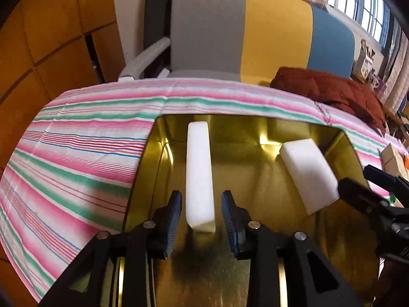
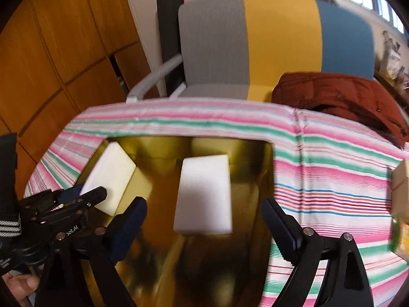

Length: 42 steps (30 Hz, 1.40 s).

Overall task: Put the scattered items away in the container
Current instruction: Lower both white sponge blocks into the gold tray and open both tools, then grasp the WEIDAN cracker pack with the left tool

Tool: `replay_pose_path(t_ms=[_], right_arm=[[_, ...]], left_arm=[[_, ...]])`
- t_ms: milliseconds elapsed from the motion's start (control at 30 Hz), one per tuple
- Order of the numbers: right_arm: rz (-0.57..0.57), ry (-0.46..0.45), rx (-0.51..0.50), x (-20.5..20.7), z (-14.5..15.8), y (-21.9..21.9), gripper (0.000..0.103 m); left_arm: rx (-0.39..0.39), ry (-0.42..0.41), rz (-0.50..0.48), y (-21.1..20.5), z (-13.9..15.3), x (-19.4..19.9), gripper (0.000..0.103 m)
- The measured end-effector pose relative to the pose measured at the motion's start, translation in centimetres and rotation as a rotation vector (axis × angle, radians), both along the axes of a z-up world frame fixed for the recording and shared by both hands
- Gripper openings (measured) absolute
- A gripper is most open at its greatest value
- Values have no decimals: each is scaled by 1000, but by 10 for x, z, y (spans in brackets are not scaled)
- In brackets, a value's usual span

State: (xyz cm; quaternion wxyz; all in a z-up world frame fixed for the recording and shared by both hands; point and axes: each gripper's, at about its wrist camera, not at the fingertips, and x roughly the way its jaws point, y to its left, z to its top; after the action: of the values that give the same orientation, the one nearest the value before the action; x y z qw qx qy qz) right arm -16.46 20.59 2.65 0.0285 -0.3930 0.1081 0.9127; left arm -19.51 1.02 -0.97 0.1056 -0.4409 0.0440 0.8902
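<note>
Left wrist: both white blocks (image 1: 200, 176) inside gold container (image 1: 255, 128).

Two white foam blocks (image 1: 200, 174) (image 1: 309, 171) lie apart inside the gold tin (image 1: 255, 179), one on edge

A chair (image 1: 255, 33) with a grey, yellow and blue back stands behind the table, which is covered by a striped cloth (image 1: 76, 148). Left of the chair is a pale wall (image 1: 130, 12), then wooden panelling (image 1: 51, 33). Right of the chair, bright windows (image 1: 368, 7) let in daylight. A dark red garment, perhaps a jacket (image 1: 329, 94), lies on the chair's seat.
</note>
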Motion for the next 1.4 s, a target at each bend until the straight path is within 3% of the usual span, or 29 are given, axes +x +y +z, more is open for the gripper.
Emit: replay_pose_path(t_ms=[200,300,500,667,867,1033,1400], right_arm=[[-46,106,20,55,18,36,92],[-78,121,51,89,20,66,92],[-207,101,66,174,14,143,92],[-298,113,70,250,16,188,92],[-337,184,56,326,25,217,92],[-327,226,16,355,26,229,92],[-306,256,-45,365,16,241,92]], left_arm=[[69,61,-54,16,29,30,32],[96,77,-145,44,42,48,32],[121,59,-393,139,52,93,32],[69,49,-572,229,44,124,32],[-24,1,-761,323,13,148,32],[-54,-54,-876,370,-7,153,32],[-192,-44,-1132,430,-30,150,32]])
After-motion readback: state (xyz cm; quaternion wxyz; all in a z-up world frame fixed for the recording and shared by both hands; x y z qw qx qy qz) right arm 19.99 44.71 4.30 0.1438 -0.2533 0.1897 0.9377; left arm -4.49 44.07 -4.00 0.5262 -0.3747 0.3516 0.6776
